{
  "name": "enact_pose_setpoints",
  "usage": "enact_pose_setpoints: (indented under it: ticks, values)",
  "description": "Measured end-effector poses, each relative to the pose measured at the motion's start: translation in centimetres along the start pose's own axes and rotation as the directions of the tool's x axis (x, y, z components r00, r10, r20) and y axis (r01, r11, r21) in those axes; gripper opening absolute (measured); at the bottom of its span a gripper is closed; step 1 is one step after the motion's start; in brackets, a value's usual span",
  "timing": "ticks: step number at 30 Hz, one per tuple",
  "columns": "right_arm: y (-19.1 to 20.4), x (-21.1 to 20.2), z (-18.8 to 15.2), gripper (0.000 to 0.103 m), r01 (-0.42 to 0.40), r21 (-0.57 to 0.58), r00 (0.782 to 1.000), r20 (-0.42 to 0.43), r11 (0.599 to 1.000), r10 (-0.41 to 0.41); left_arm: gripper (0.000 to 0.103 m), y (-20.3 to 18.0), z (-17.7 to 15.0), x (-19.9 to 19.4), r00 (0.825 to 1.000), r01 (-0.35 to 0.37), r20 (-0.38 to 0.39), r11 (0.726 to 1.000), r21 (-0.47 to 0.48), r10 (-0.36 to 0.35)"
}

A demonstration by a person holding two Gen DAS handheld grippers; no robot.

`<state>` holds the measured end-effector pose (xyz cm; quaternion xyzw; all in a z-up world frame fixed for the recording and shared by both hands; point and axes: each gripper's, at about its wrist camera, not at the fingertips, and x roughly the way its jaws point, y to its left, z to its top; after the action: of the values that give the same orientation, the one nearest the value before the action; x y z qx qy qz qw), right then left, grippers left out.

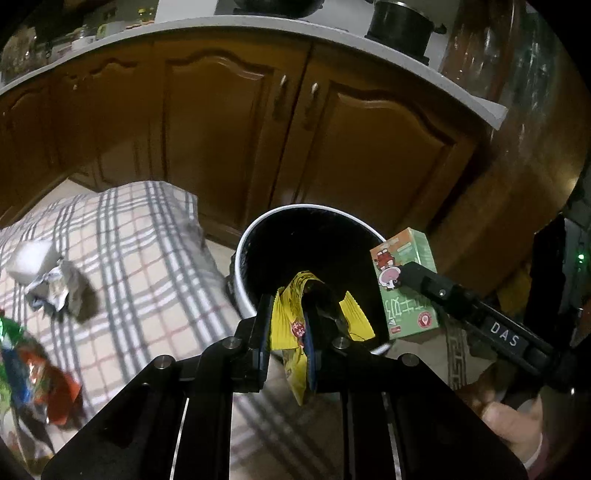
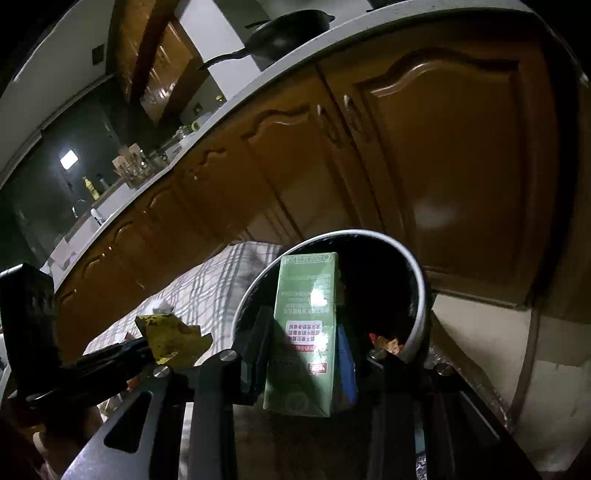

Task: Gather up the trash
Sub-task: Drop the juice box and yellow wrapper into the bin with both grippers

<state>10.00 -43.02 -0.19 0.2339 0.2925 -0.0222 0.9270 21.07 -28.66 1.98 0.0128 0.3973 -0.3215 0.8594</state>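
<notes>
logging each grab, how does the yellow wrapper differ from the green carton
The crumpled yellow foil wrapper is limp and folded over in the left tongs; the rigid green drink carton keeps its boxy shape, upright in the right tongs. The carton looks bigger. Both are clamped at the round white-rimmed bin.

Just ahead of the left gripper [image 1: 286, 328], which clamps a wrapper [image 1: 291, 325], stands the bin [image 1: 258, 229], with the cabinet doors [image 1: 229, 129] behind it under the countertop [image 1: 184, 33]. To that gripper's right the right gripper [image 2: 303, 347] holds a carton [image 1: 404, 284] upright at the bin's rim, some scraps [image 2: 386, 341] lying inside the bin. To its left a cloth [image 1: 129, 236] covers the floor, a crumpled wrapper [image 1: 59, 288] lying on it and a heap of packets [image 1: 29, 369] nearer.
</notes>
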Motion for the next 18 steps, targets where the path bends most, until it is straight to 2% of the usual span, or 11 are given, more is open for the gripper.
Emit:
enact_pose_setpoints:
  ticks: [16, 18]
  values:
    - [-2.4, 3.6, 1.7, 0.033, 0.024, 0.011, 0.998, -0.059, 1.000, -0.024, 0.014, -1.7, 1.6, 5.3, 0.996, 0.005, -0.085, 1.000, 0.006, -0.004]
    - [-2.6, 4.0, 1.9, 0.033, 0.030, 0.013, 0.998, -0.064, 0.999, -0.029, 0.020, -1.7, 1.8, 5.8, 0.995, -0.003, -0.096, 1.000, 0.010, 0.004]
